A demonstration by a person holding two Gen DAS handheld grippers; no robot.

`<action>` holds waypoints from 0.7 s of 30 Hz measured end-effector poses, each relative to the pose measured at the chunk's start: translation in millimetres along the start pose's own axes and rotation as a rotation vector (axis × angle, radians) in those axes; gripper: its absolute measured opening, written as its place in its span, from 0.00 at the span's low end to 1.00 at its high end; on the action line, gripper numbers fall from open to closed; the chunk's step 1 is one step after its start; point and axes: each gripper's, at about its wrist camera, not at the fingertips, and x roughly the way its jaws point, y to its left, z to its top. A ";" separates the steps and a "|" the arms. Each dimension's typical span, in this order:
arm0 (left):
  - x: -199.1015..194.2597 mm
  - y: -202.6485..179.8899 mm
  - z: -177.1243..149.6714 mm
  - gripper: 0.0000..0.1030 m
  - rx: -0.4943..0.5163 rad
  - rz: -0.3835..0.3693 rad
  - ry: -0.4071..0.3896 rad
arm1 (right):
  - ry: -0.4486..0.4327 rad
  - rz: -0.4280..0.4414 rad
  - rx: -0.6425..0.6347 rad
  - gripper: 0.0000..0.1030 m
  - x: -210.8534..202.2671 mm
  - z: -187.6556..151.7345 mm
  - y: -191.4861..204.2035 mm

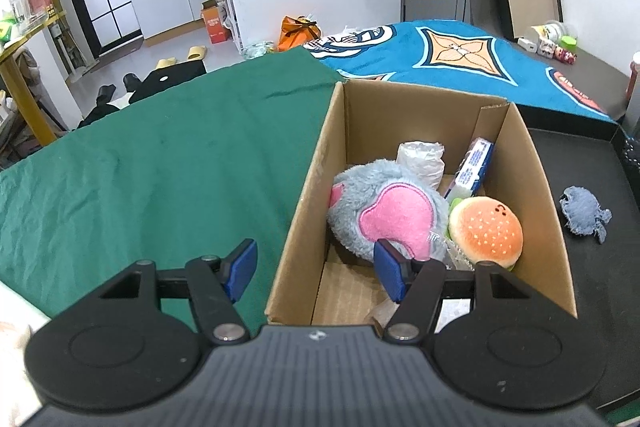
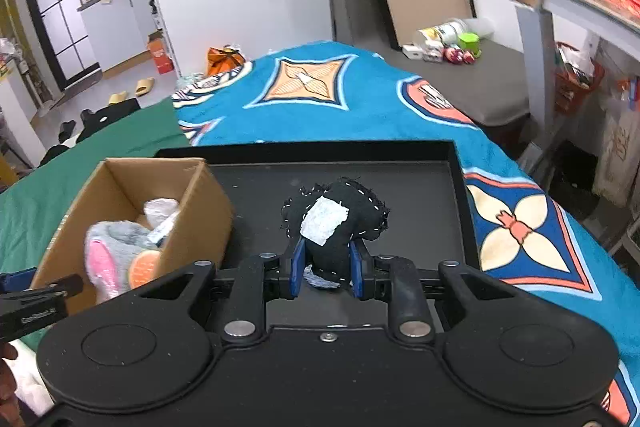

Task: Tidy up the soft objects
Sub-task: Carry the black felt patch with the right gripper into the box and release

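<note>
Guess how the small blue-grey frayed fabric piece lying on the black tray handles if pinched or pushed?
The fabric piece looks floppy: crumpled, ragged edges, so it would probably sag from a pinch. Likely very light, and a push may slide or bunch it on the smooth black tray. Lying low, it seems unlikely to roll.

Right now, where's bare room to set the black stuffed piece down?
Free: the black tray floor right of the cardboard box, and the green cloth left of it. The box's far end is crowded by the grey plush and burger toy; its near corner is bare.
</note>
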 end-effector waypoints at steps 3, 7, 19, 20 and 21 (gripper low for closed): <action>-2.1 2.8 0.8 0.61 -0.013 -0.015 -0.007 | -0.010 0.016 -0.011 0.23 -6.8 3.8 9.9; -4.5 10.5 1.6 0.61 -0.041 -0.057 -0.004 | -0.020 0.039 -0.024 0.23 -14.9 6.7 25.5; -3.8 24.4 -1.4 0.41 -0.059 -0.130 0.045 | -0.024 0.107 -0.100 0.23 -25.9 10.2 74.3; -3.6 25.8 -2.2 0.37 -0.062 -0.134 0.050 | -0.023 0.113 -0.107 0.23 -25.8 10.0 78.2; -3.6 27.3 -2.7 0.33 -0.067 -0.136 0.055 | -0.023 0.118 -0.115 0.23 -26.3 9.5 82.5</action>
